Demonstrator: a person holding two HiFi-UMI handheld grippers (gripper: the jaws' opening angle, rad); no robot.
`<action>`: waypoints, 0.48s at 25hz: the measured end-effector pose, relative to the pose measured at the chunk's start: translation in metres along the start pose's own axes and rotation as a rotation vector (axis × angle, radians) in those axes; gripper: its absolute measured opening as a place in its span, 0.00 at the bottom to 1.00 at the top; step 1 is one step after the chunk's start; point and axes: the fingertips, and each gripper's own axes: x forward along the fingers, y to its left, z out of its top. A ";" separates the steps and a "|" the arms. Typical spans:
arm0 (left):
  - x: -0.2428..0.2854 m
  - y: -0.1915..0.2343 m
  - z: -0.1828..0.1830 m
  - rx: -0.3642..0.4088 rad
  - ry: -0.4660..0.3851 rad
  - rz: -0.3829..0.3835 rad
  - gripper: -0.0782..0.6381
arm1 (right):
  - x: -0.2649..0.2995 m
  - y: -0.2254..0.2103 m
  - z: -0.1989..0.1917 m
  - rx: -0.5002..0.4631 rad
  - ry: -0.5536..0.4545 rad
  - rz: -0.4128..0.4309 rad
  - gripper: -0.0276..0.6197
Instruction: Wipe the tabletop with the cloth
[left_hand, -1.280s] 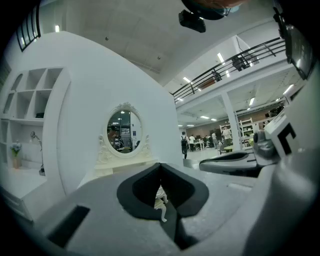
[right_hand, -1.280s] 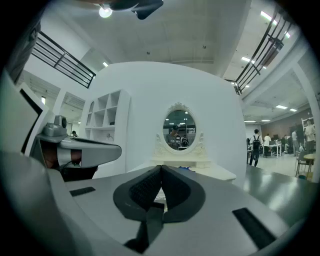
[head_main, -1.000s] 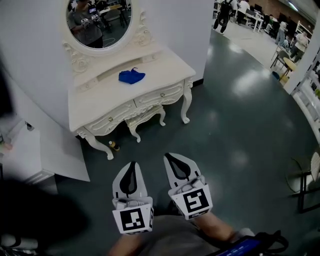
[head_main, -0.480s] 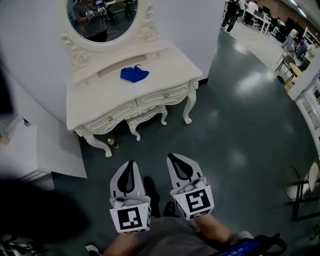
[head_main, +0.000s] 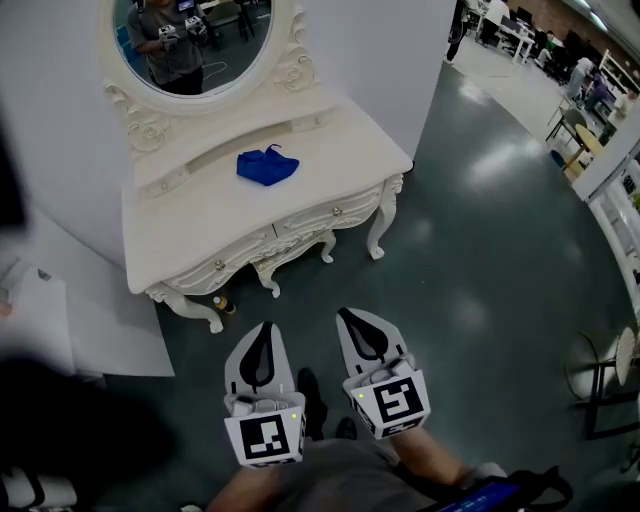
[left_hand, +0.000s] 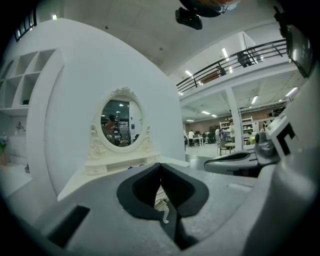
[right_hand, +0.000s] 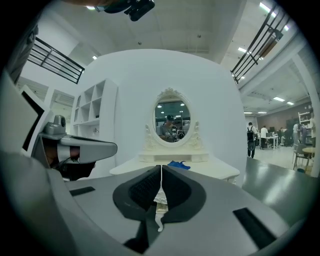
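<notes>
Clearly, in the head view the blue cloth is seen crumpled toward the back of the dressing-table worktop, well apart from the left hand-held gripper and the right hand-held gripper, so the approach is judged to be the step in hand. In the left gripper view the jaws are seen closed on nothing. In the right gripper view they are likewise shut and empty, with the blue cloth ahead; a closer reach and opened jaws are called for next.
</notes>
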 end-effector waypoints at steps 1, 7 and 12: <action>0.009 0.007 0.002 -0.002 -0.003 -0.005 0.13 | 0.011 0.000 0.004 -0.003 0.002 0.000 0.07; 0.055 0.052 0.023 -0.001 -0.036 -0.025 0.13 | 0.074 0.002 0.033 -0.023 -0.011 -0.007 0.07; 0.086 0.081 0.037 -0.003 -0.068 -0.041 0.13 | 0.113 0.001 0.055 -0.048 -0.044 -0.027 0.07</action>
